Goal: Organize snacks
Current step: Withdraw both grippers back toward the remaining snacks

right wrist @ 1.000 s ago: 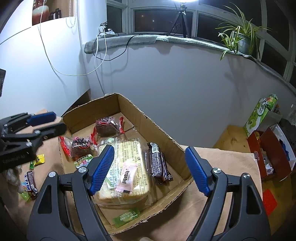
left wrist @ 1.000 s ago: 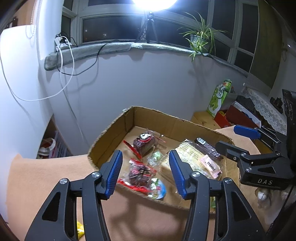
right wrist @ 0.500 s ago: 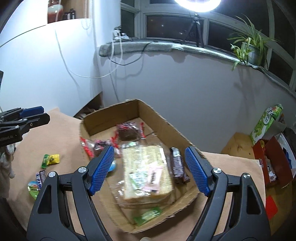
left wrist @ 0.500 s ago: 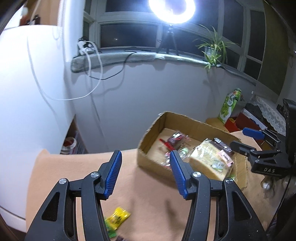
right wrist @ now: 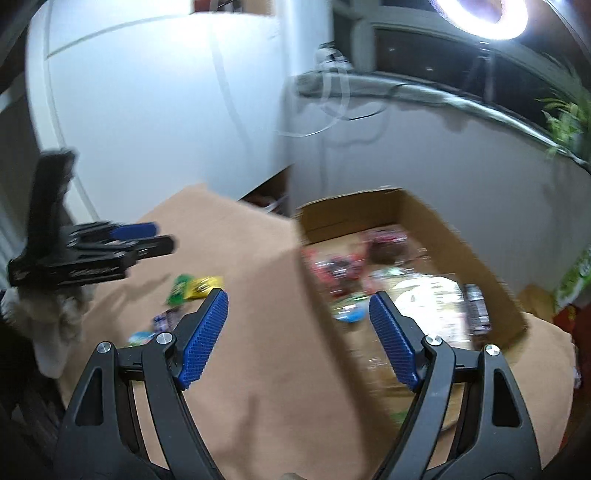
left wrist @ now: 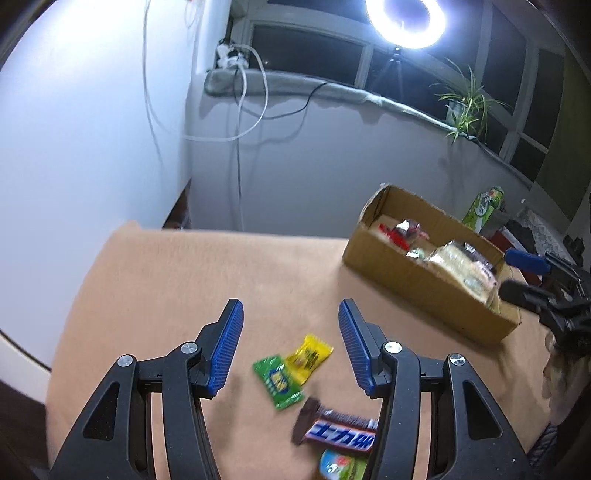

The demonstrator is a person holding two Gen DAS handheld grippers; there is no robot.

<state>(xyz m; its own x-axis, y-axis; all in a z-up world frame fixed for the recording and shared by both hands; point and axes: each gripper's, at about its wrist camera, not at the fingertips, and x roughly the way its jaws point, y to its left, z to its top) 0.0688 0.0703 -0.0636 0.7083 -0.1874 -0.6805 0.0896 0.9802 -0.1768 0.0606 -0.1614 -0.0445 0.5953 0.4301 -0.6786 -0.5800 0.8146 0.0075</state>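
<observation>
Loose snacks lie on the tan table cloth [left wrist: 184, 280]: a green packet [left wrist: 279, 380], a yellow packet [left wrist: 308, 356], a brown chocolate bar [left wrist: 338, 430] and a green-white packet [left wrist: 341, 463]. My left gripper [left wrist: 290, 314] hovers open above them, nothing between its blue pads. The cardboard box [left wrist: 424, 291] at the right holds bread and several wrapped snacks. My right gripper [right wrist: 298, 299] is open and empty over the box's near-left corner [right wrist: 443, 236]. That view is blurred. It shows the left gripper [right wrist: 162, 238] at the left above the green and yellow packets [right wrist: 192, 286].
The right gripper [left wrist: 506, 272] shows by the box's right end. A white wall [left wrist: 74, 147] stands behind the table's left edge. Cables hang from the window sill [left wrist: 295, 85]. A ring light [left wrist: 406, 18], a plant [left wrist: 465, 103] and a green carton [left wrist: 484, 206] stand beyond.
Both grippers have swung left, away from over the box. The loose snacks on the cloth have come into the left wrist view. Neither pair of jaws has changed its opening.
</observation>
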